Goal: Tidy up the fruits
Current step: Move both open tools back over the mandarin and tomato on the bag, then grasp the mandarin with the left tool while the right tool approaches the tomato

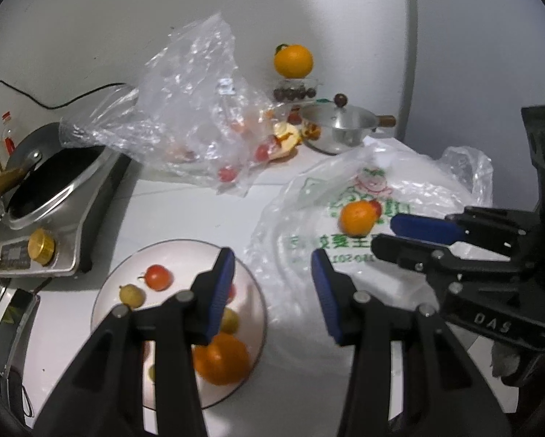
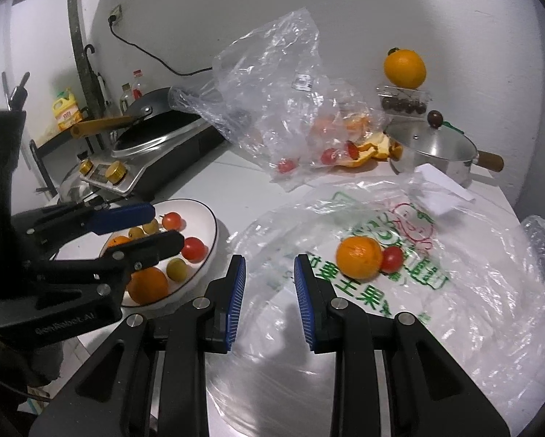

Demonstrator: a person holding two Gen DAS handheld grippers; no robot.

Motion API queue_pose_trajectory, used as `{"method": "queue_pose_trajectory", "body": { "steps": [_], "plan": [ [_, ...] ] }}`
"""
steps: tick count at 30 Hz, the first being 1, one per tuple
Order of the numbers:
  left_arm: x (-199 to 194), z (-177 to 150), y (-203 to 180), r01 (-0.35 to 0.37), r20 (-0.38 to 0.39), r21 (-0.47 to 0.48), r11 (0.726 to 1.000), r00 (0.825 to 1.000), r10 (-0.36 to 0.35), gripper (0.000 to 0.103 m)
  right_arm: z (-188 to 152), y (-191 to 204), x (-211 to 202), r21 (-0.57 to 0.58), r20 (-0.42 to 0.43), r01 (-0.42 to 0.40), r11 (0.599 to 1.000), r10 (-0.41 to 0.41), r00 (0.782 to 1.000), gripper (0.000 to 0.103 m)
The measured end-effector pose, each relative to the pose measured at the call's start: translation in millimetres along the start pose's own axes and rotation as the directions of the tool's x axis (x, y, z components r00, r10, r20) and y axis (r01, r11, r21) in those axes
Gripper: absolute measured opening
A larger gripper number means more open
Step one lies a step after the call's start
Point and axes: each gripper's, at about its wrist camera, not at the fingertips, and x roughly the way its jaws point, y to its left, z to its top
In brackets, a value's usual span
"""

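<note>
Plate [image 2: 208, 218]: white with a thin dark rim, on the counter [image 2: 236, 174] beside the stove.
Fruit on plate: two oranges [image 2: 146, 286], two red tomatoes [image 2: 193, 248], about four small yellow-green fruits [image 2: 176, 268]; some are hidden.
Printed bag [image 2: 400, 291]: one orange [image 2: 358, 256] touching one tomato [image 2: 392, 258].
Left hand-held gripper [image 1: 272, 276]: jaws apart, empty, over the plate's edge.
Right hand-held gripper [image 2: 269, 284]: jaws narrowly apart, nothing between them.
</note>
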Motion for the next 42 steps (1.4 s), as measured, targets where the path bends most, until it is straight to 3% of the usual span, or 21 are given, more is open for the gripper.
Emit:
{"method": "queue_pose_trajectory", "body": {
  "steps": [21,42],
  "plan": [
    [8.1,4.9,-49.0,0.022,-0.036,0.067,0.998,0.999,-0.019,0.046,-19.5,-53.4,-32.4,0.067,0.021,0.044,0.997,-0.046,0.999,0.029],
    [46.1,15.3,-91.6,0.05,-0.102,0.114,0.992,0.994,-0.038,0.046,-31.2,-108.4,-34.9,0.15,0.018,0.061,0.987,-0.065,0.998,0.031]
  ]
}}
